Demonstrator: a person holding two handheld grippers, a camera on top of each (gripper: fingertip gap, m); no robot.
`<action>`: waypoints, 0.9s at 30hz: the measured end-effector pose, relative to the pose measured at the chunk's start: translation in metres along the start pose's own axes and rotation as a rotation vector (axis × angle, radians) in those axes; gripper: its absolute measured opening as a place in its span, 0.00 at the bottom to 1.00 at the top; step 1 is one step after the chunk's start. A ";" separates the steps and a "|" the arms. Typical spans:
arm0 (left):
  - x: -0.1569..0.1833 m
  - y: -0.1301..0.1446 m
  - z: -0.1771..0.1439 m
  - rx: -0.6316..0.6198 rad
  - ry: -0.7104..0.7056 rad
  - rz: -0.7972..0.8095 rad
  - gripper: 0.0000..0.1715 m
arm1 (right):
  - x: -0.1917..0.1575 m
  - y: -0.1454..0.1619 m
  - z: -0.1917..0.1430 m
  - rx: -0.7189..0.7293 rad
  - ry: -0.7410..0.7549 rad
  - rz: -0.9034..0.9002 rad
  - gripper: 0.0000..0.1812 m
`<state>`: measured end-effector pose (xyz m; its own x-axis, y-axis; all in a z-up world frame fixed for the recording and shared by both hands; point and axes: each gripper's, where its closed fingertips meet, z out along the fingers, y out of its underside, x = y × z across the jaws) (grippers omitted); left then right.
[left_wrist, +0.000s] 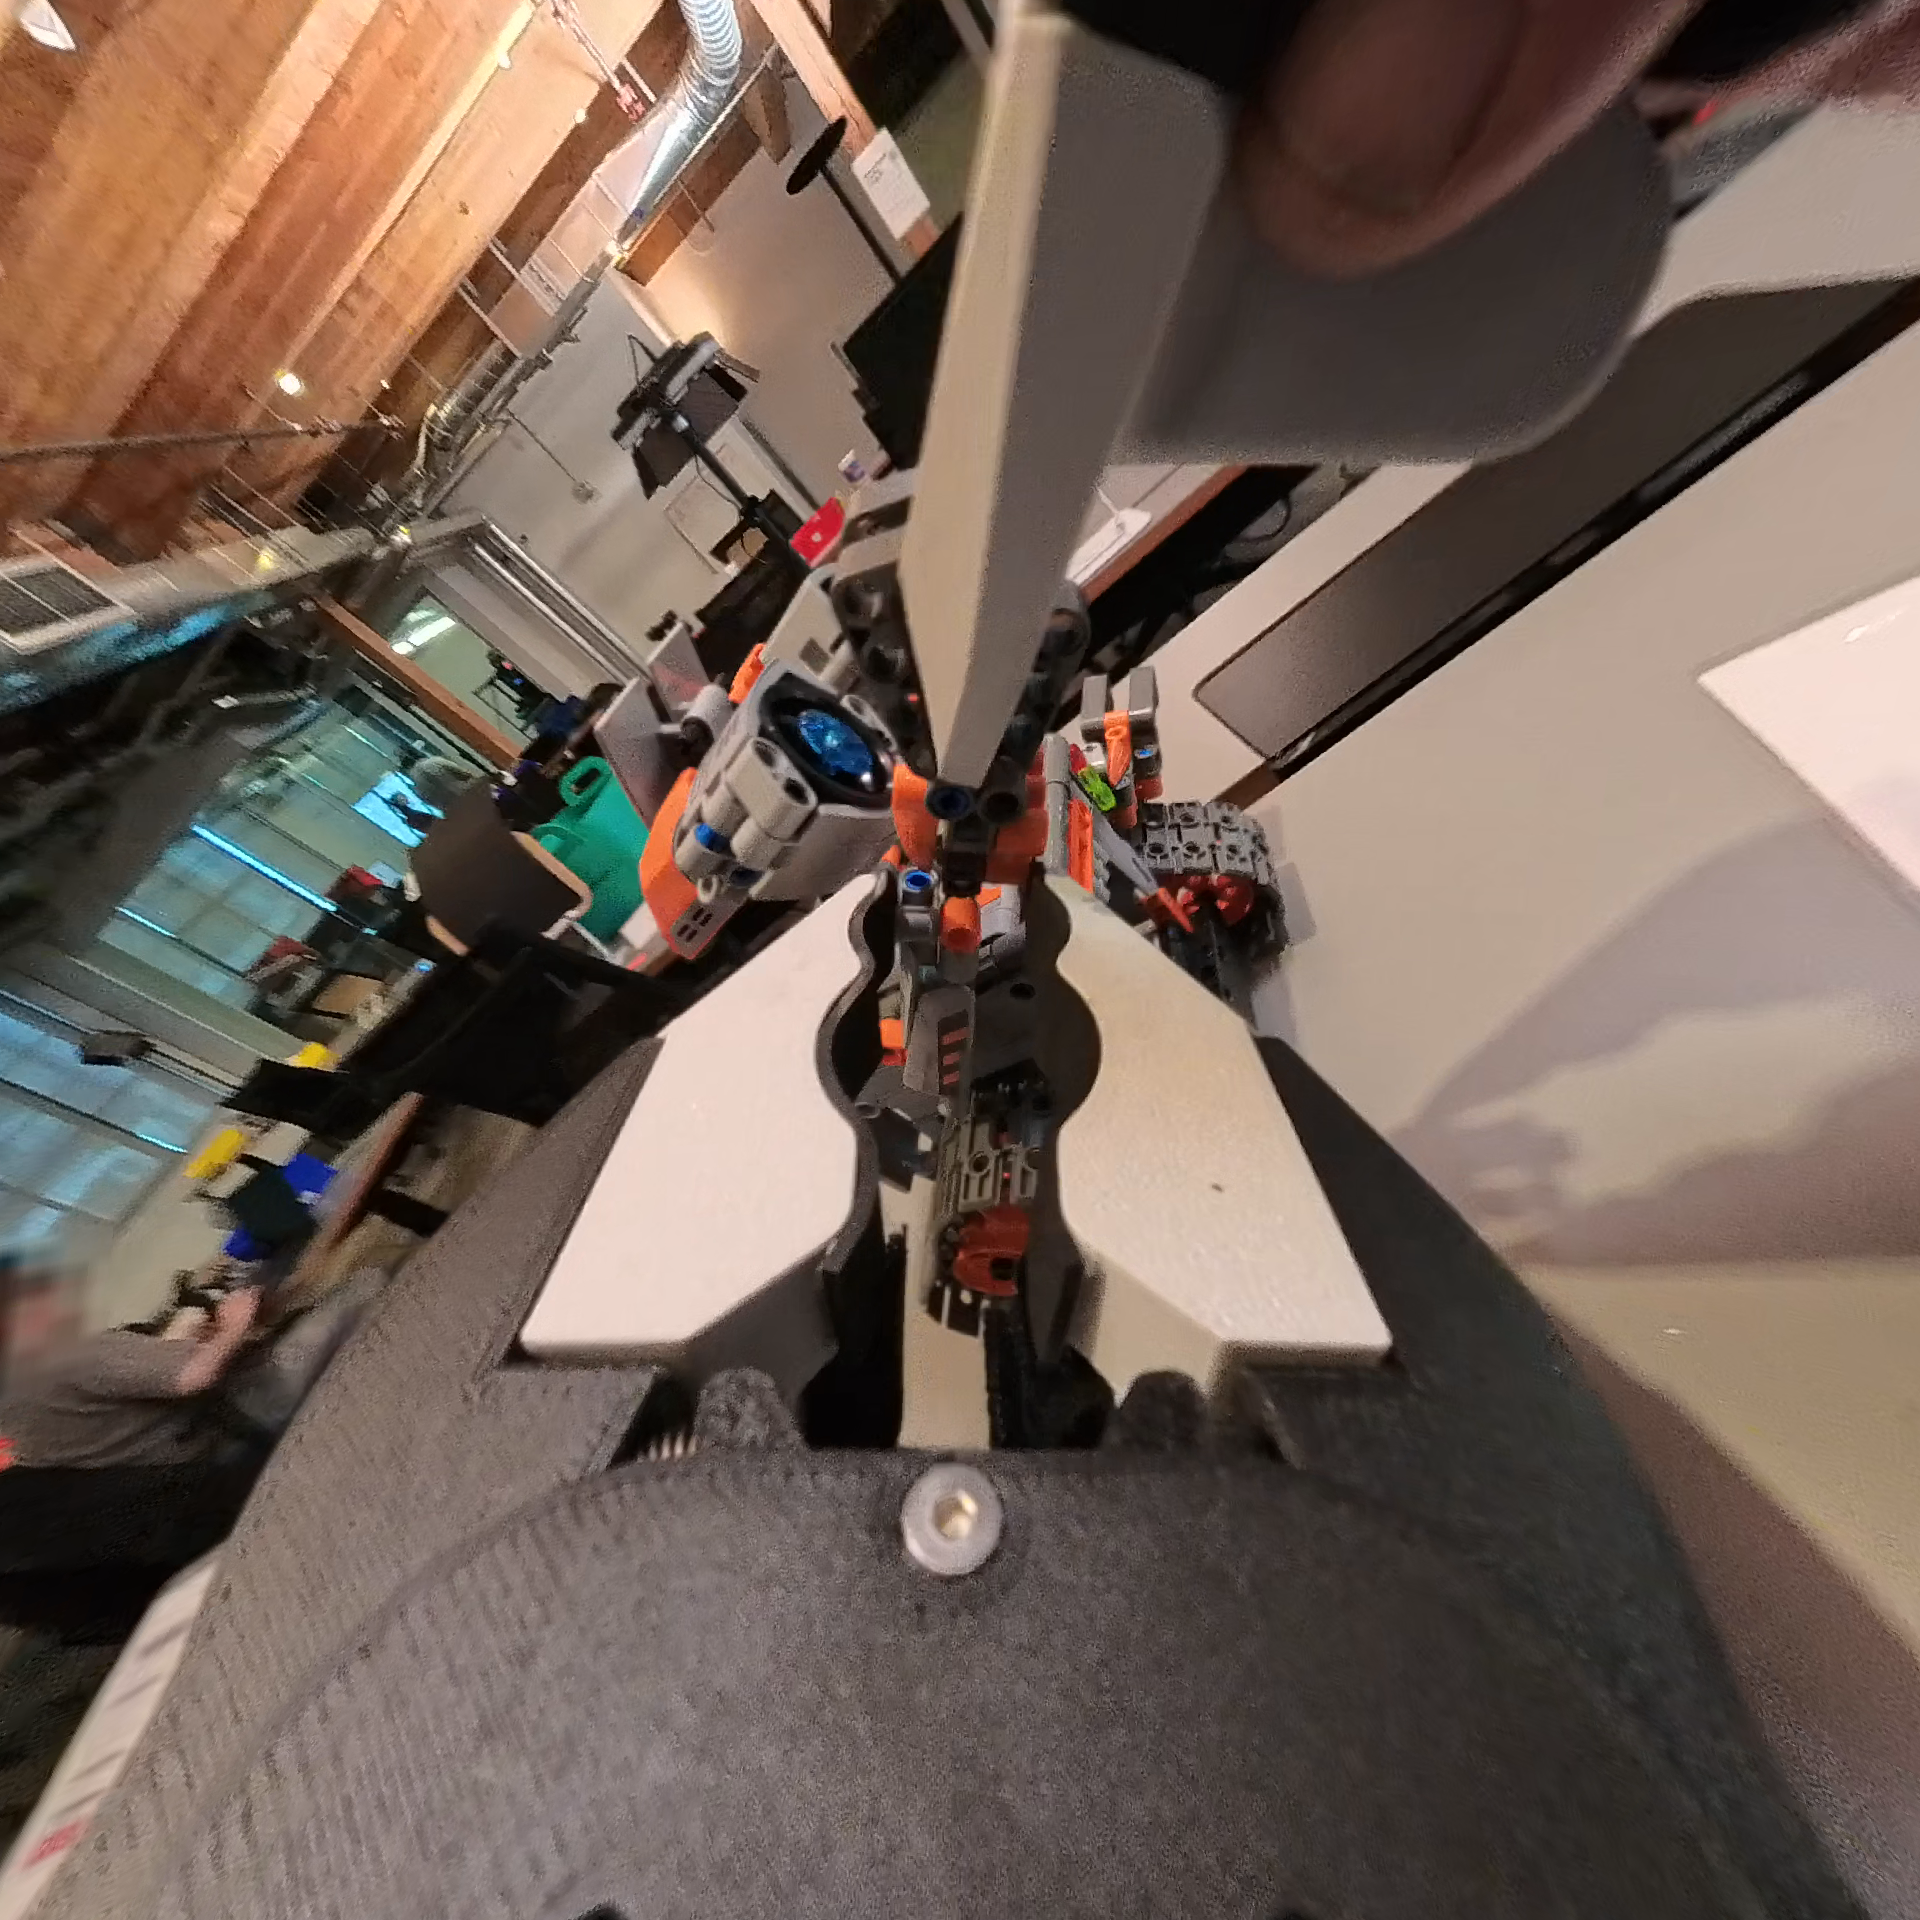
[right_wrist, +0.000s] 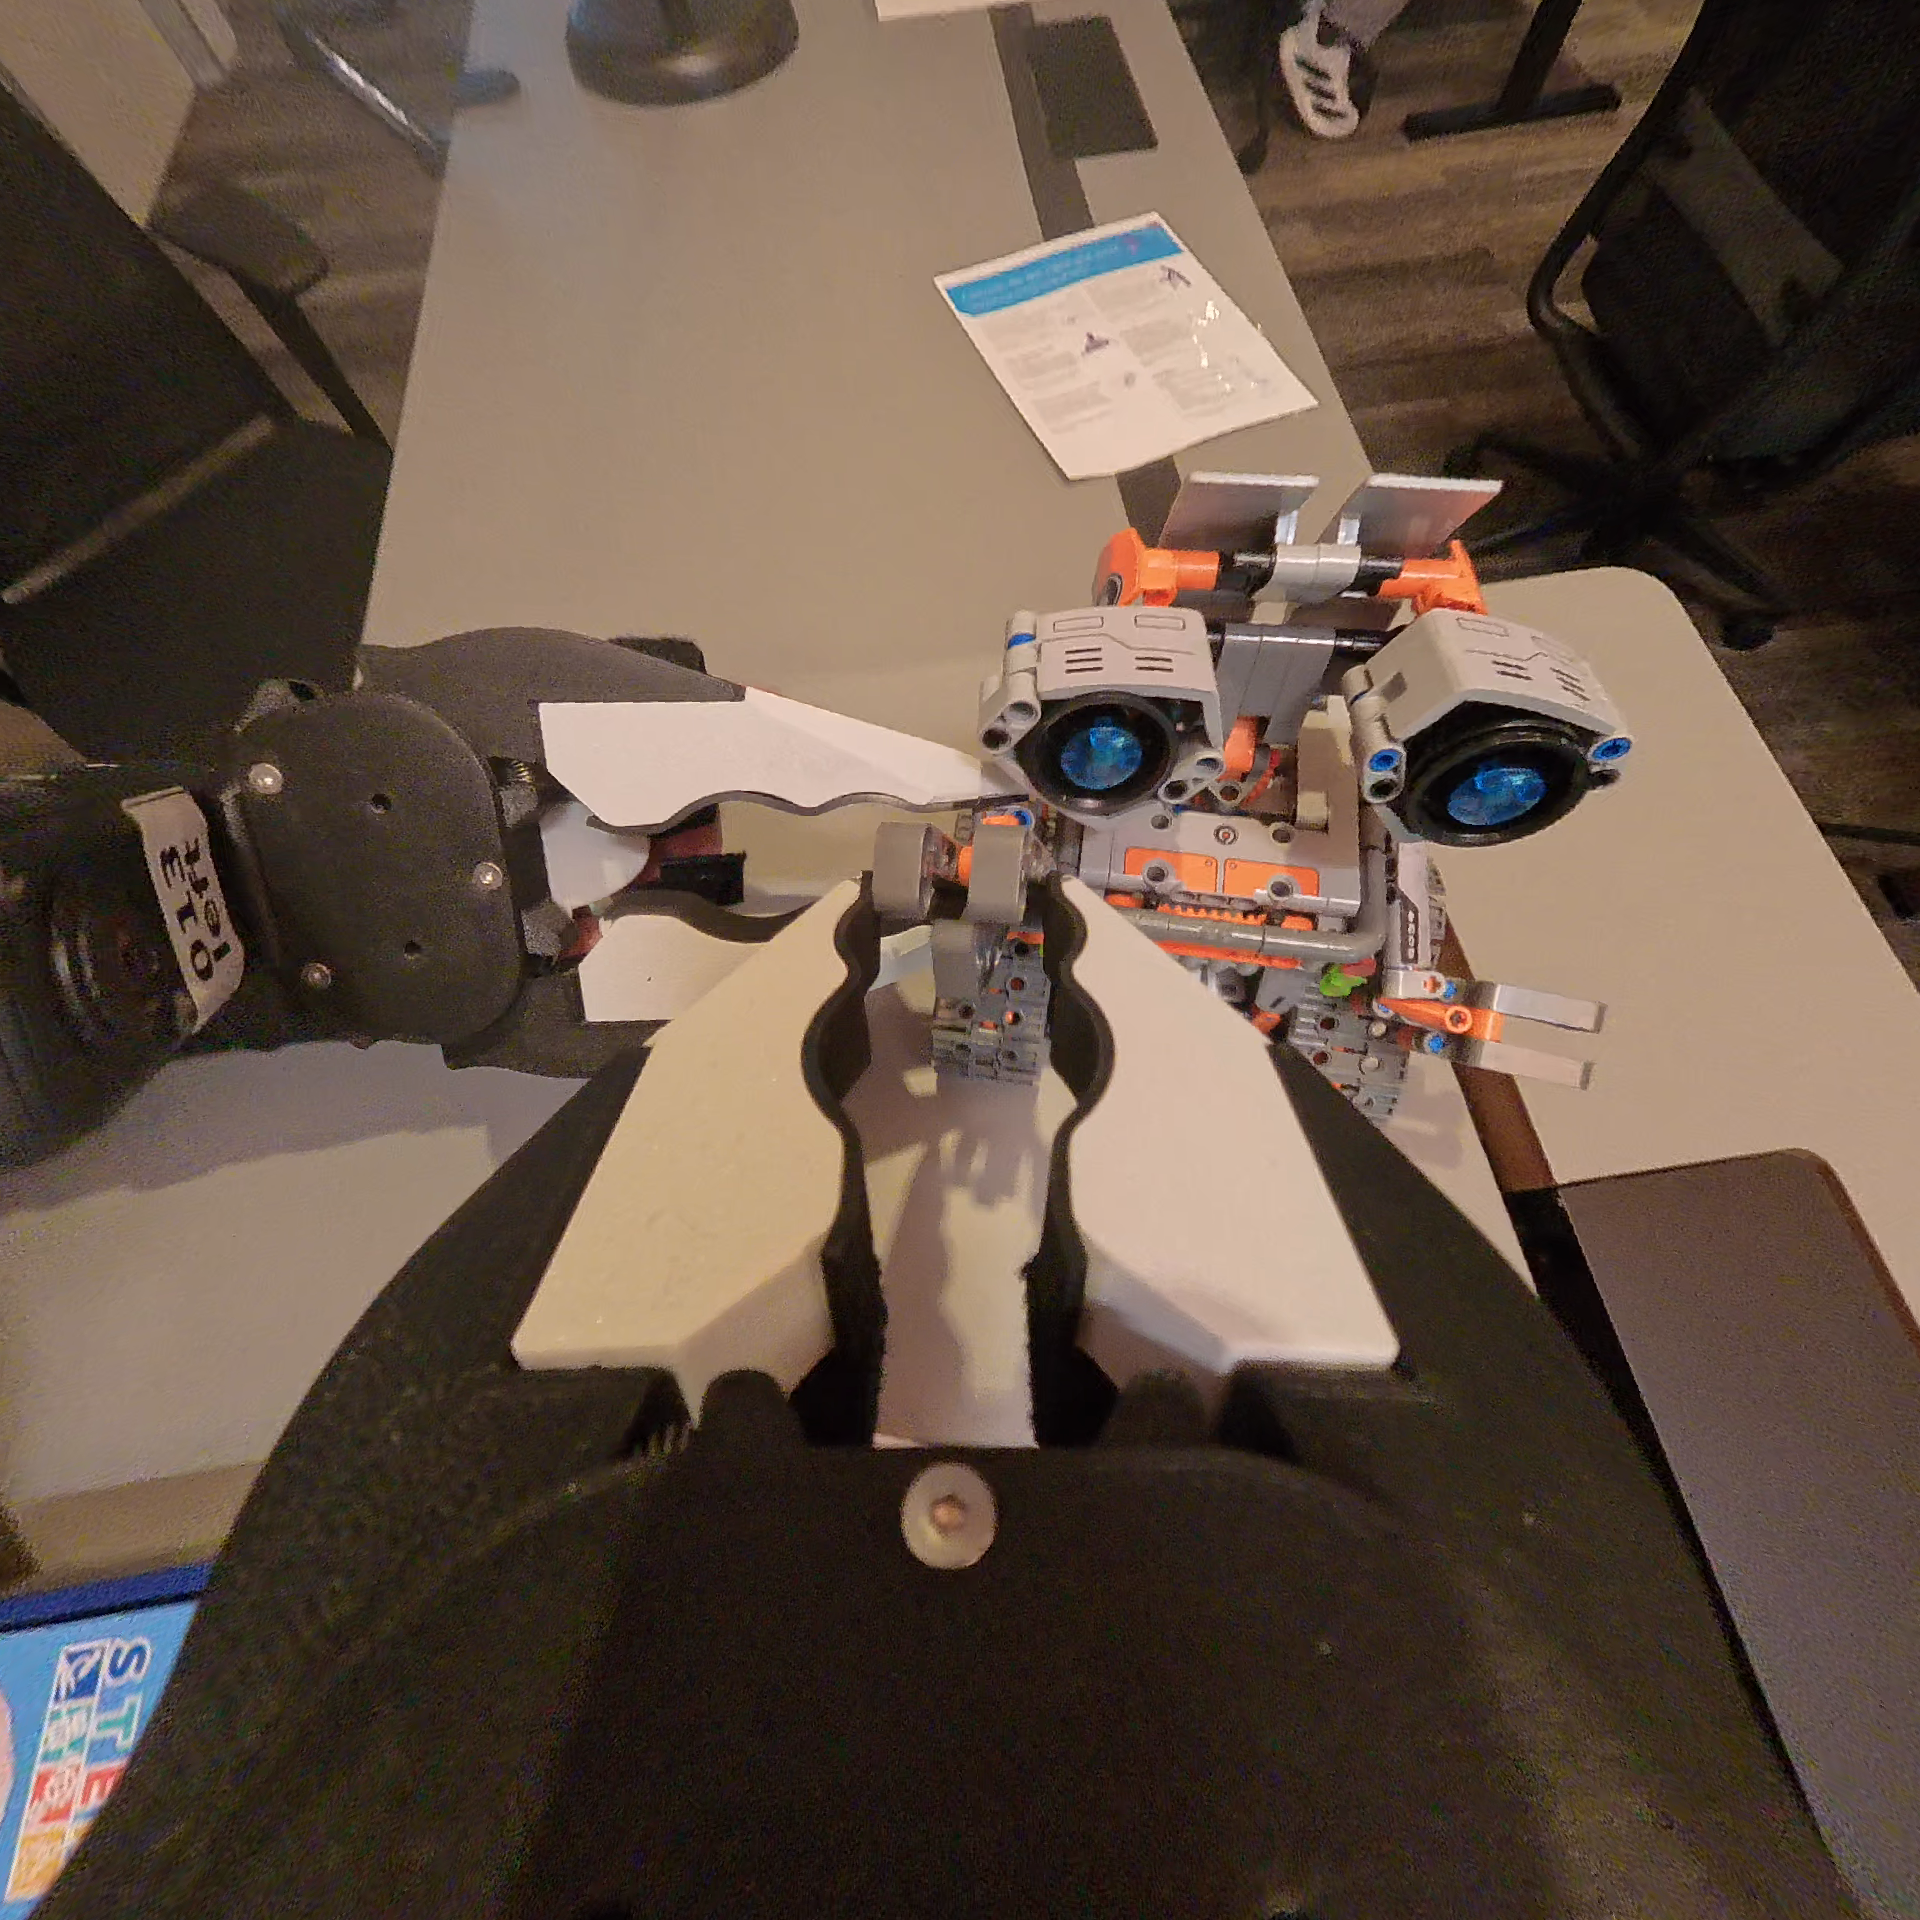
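Observation:
A toy robot built of grey and orange bricks, with two blue eyes and tracks, stands on the grey table. My right gripper is closed around the grey arm part at the robot's left side. My left gripper comes in from the left and clamps the robot just under its eye. In the left wrist view, the left gripper has orange and grey robot parts between its fingers. The right gripper comes down from above onto the same spot, and a person's thumb rests on it.
A printed sheet lies on the table behind the robot. A black stand base is at the far end. A dark mat lies at the right. Black chairs stand off the table's right edge. A colourful box is bottom left. Left and right tips are no more than a few centimetres apart.

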<state>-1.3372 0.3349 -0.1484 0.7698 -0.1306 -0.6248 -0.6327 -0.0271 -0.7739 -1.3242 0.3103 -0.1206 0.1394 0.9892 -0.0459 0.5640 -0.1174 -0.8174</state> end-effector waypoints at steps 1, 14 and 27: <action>-0.002 0.000 -0.001 0.008 0.003 -0.015 0.12 | 0.000 -0.002 0.000 0.024 0.006 0.005 0.15; -0.012 -0.001 -0.010 0.084 0.074 -0.234 0.12 | -0.004 -0.018 0.004 0.082 -0.062 0.111 0.14; -0.011 -0.002 -0.012 0.114 0.136 -0.239 0.12 | 0.006 -0.018 0.000 0.314 -0.340 0.486 0.12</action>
<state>-1.3457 0.3246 -0.1385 0.8725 -0.2655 -0.4101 -0.4158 0.0372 -0.9087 -1.3337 0.3179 -0.1068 0.0242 0.8090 -0.5874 0.2308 -0.5762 -0.7841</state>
